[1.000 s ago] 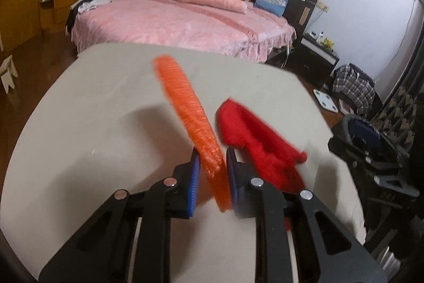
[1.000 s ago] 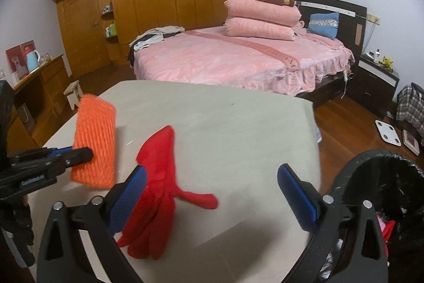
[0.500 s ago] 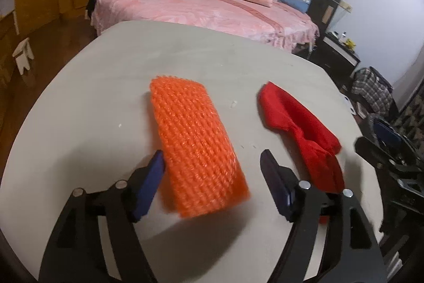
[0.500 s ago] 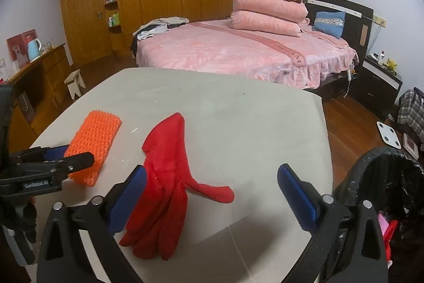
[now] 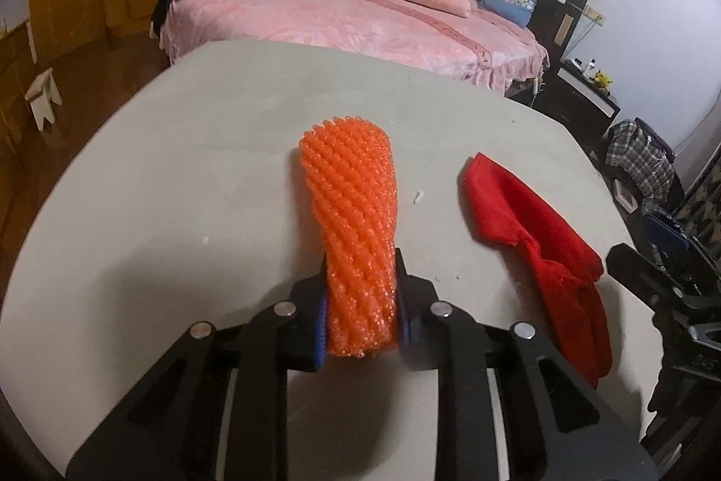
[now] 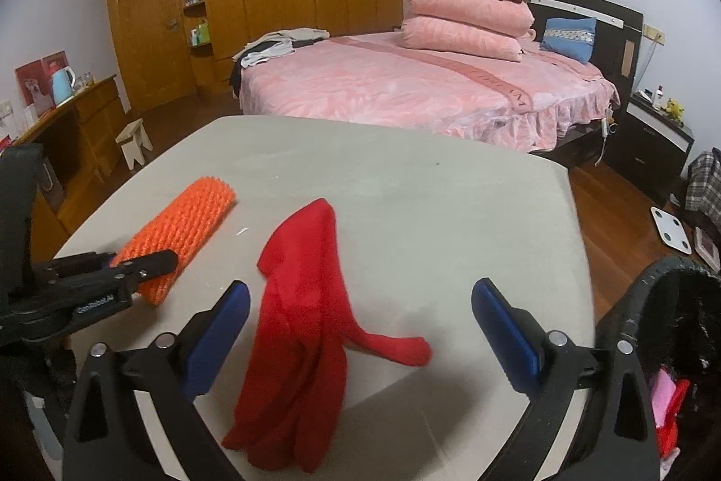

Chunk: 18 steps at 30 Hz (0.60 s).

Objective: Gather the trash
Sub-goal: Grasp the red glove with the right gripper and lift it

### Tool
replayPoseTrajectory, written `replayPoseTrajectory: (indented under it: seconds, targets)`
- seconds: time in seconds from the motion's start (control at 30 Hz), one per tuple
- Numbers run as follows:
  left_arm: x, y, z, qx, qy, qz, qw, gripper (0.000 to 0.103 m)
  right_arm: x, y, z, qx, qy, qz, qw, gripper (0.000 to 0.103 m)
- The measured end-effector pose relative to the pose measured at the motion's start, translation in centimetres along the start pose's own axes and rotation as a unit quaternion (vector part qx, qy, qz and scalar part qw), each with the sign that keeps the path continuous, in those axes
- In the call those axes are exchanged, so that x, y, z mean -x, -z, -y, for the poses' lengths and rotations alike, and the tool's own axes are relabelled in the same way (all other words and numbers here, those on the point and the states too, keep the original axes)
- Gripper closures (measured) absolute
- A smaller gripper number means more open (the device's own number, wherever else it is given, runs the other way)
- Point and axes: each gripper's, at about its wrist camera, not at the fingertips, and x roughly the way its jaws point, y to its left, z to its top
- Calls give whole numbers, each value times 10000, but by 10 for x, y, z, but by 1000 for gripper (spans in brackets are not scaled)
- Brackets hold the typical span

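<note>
An orange foam net sleeve (image 5: 356,219) lies lengthwise on the grey table (image 5: 180,188). My left gripper (image 5: 360,300) is shut on its near end. The sleeve also shows in the right wrist view (image 6: 180,233), with the left gripper (image 6: 135,273) clamped on it. A red glove (image 6: 302,323) lies on the table just ahead of my right gripper (image 6: 360,327), which is open and empty above it. The glove also shows in the left wrist view (image 5: 531,237), to the right of the sleeve.
A black trash bin (image 6: 667,345) holding some pink and red items stands off the table's right edge. A pink bed (image 6: 428,84) is behind the table. A small white scrap (image 5: 418,196) lies between sleeve and glove.
The left gripper had let the orange sleeve down flat and opened half a second ago; now it has shut on the sleeve's near end. The right gripper stays open over the glove.
</note>
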Motion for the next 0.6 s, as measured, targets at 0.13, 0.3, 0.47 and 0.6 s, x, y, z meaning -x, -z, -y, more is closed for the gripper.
replayPoseTrajectory:
  seconds: [0.13, 0.3, 0.47, 0.6]
  targets:
    - [-3, 2, -6, -51, -96, -119, 9999, 81, -16, -1, -7, 16, -38, -148, 9999, 6]
    - [-6, 3, -7, -63, -93, -168, 9998, 80, -42, 2, -15, 132, 1, -668, 9977, 11]
    - [-8, 3, -6, -107, -121, -171, 9997, 79, -51, 8, -22, 232, 26, -924, 9954, 34]
    - [-8, 4, -5, -136, -152, -185, 9996, 78, -50, 12, -27, 404, -57, -897, 9951, 54]
